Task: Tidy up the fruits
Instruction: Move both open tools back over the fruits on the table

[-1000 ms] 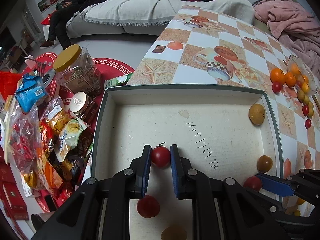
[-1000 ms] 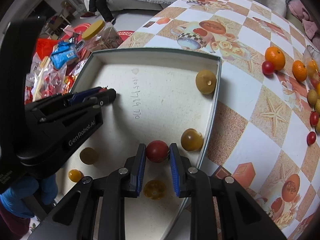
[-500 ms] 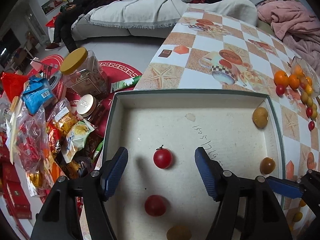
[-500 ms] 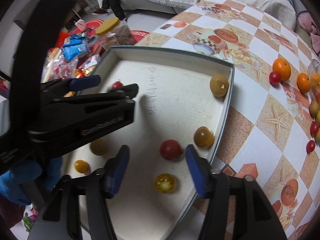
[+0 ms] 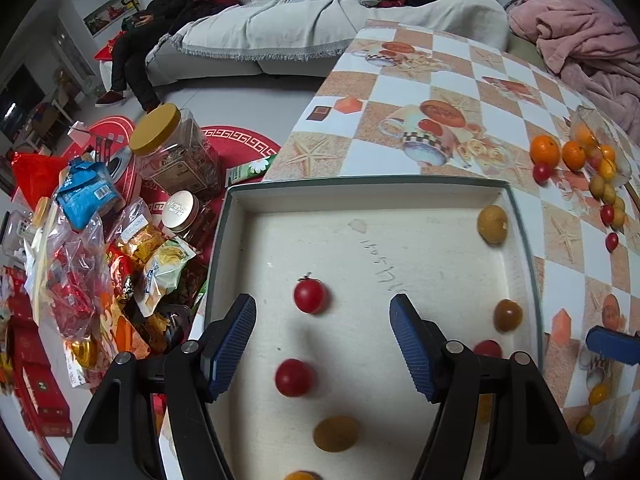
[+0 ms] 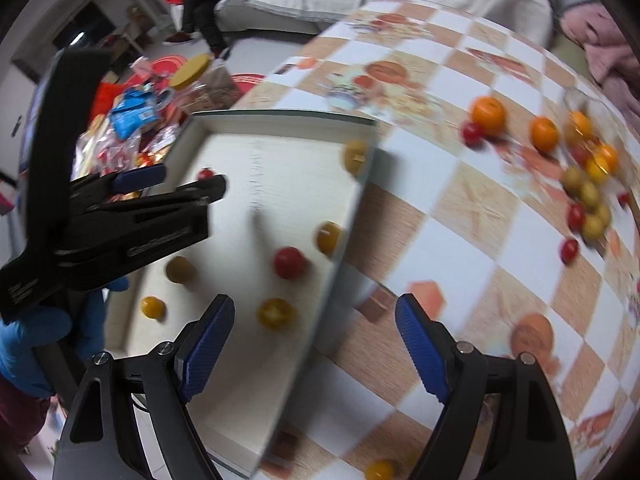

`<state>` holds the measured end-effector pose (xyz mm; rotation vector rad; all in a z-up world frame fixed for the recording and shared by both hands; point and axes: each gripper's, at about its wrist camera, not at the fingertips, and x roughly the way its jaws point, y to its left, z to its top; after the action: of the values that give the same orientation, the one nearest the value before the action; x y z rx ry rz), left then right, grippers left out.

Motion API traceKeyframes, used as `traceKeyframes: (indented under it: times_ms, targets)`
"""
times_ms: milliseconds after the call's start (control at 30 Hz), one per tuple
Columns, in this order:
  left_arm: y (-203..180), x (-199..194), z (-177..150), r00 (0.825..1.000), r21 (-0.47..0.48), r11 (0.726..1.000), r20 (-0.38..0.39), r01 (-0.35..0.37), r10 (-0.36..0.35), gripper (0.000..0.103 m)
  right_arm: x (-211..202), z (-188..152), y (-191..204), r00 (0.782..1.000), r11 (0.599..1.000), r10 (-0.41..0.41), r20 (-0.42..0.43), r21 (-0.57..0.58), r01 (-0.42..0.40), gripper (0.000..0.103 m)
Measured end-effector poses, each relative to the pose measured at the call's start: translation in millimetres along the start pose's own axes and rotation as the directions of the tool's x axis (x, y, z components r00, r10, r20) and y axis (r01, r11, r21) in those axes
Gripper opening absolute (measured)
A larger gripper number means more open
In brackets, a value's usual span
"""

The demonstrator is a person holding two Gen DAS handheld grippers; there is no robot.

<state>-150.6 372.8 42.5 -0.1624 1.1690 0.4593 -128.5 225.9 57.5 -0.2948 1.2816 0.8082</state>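
Fruit sorting partway done, both grippers empty.

Several small fruits lie loose in the tray (image 5: pixel 520 216): a tomato (image 5: pixel 309 295) sits mid-floor, others near its right edge. A pile of fruit (image 6: pixel 588 184) waits near the table's (image 5: pixel 440 60) far right edge. The left gripper (image 5: pixel 323 344) hangs spread above the tray, tilted steeply down; the right gripper (image 6: pixel 316 344) is opening, nothing between its jaws, over the tray's right rim.

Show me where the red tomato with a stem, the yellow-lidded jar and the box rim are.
red tomato with a stem (image 5: pixel 309 295): left wrist view, middle of its skin.
yellow-lidded jar (image 5: pixel 159 129): left wrist view, lid top.
box rim (image 5: pixel 360 181): left wrist view, far edge.
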Motion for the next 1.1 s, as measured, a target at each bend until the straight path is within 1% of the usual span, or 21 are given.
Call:
traceKeyframes:
  times_ms: [300, 733, 900, 1100]
  targets:
    - [-42.4, -23.8, 0.3, 0.999, 0.054, 0.998, 0.023, 0.043, -0.045, 0.071, -21.4, -17.4, -43.5, 0.998, 0.994, -0.066, 0.01, 0.093, 0.065, 0.087]
    - [-110.8, -42.4, 6.3, 0.994, 0.157, 0.983, 0.036, 0.097, -0.104, 0.071, -41.7, -39.0, -97.7, 0.996, 0.978, -0.084, 0.026, 0.194, 0.078, 0.087]
    - [-139.0, -43.5, 10.9, 0.991, 0.19, 0.974, 0.029, 0.123, -0.131, 0.071, -47.6, -49.9, -130.1, 0.993, 0.962, -0.113, 0.026, 0.252, 0.103, 0.087]
    - [-168.4, -38.8, 18.2, 0.986, 0.203, 0.966, 0.016, 0.161, -0.168, 0.071, -53.7, -64.9, -180.2, 0.984, 0.929, -0.18, 0.011, 0.331, 0.166, 0.087]
